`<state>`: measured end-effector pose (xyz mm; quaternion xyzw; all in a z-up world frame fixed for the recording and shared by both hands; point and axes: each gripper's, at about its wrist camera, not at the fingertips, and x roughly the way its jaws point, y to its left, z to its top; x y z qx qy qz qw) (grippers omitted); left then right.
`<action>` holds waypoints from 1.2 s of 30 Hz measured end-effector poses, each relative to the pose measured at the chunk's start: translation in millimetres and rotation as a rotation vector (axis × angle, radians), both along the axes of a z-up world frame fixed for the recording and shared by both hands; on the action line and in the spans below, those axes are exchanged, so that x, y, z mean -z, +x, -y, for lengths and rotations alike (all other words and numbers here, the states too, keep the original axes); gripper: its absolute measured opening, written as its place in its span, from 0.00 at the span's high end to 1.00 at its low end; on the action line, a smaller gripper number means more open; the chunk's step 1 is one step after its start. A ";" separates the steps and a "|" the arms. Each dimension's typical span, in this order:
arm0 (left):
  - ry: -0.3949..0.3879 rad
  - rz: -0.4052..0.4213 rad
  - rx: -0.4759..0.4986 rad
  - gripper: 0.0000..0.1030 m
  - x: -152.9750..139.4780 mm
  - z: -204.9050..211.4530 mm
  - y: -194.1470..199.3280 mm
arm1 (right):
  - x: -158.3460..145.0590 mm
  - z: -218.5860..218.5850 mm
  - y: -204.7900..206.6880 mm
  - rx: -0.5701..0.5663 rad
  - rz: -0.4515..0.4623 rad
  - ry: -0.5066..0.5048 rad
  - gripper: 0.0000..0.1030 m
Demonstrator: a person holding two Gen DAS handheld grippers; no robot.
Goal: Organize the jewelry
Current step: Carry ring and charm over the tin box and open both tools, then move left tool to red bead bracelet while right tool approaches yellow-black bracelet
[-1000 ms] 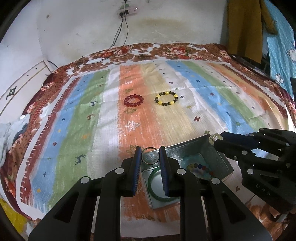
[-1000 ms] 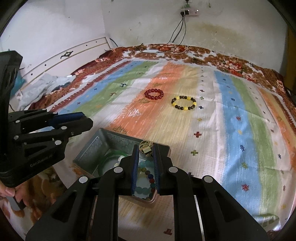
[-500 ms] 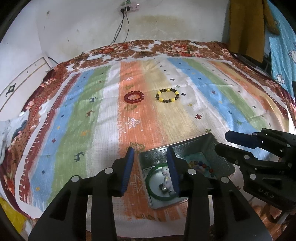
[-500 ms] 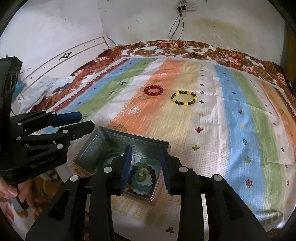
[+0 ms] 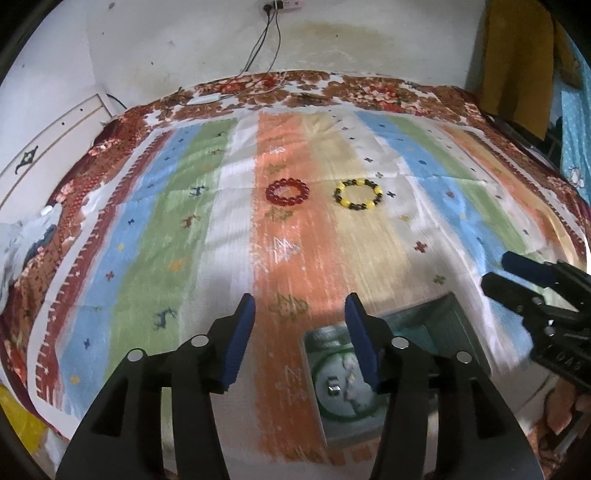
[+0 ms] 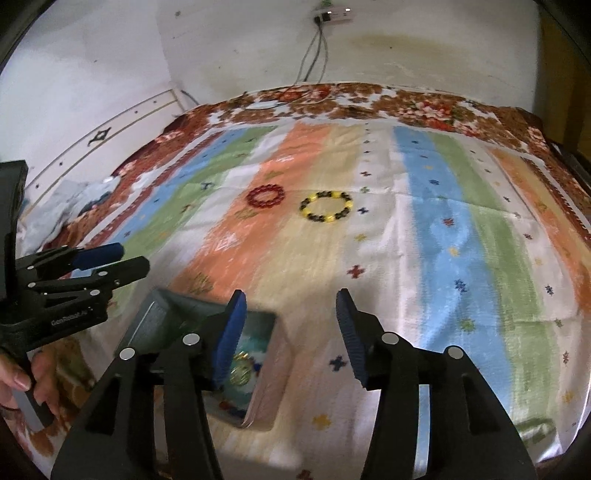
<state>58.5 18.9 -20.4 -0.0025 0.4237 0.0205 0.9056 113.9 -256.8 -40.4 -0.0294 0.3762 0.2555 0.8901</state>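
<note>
A red bead bracelet [image 5: 287,191] and a yellow-and-black bead bracelet [image 5: 357,193] lie side by side on the striped cloth, far ahead of both grippers; they also show in the right wrist view, the red bracelet [image 6: 265,195] and the yellow-and-black one [image 6: 326,206]. A grey metal box [image 5: 463,328] sits near the front edge, holding a green bangle [image 5: 320,369] and small pieces. My left gripper [image 5: 299,317] is open and empty, just left of the box. My right gripper [image 6: 290,317] is open and empty, just right of the box [image 6: 155,321], where a gold piece [image 6: 240,373] lies.
The striped cloth [image 5: 166,236] covers a bed with a floral border. A white wall with a socket and cables [image 5: 271,26] stands behind. A yellow garment [image 5: 517,55] hangs at the back right. Crumpled pale cloth [image 5: 26,240] lies at the left edge.
Both grippers opened wide and dropped their small jewellery pieces into the box. Both then drew back and apart, the left one leftward, the right one rightward.
</note>
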 end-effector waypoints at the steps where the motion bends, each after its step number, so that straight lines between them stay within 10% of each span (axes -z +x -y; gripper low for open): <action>1: 0.005 0.001 -0.003 0.46 -0.6 -0.8 3.5 | -0.5 0.3 3.2 0.005 0.002 -0.002 0.47; 36: -0.059 -0.088 -0.088 0.36 20.0 -42.3 134.5 | 10.1 -25.5 113.3 0.061 -0.034 -0.054 0.44</action>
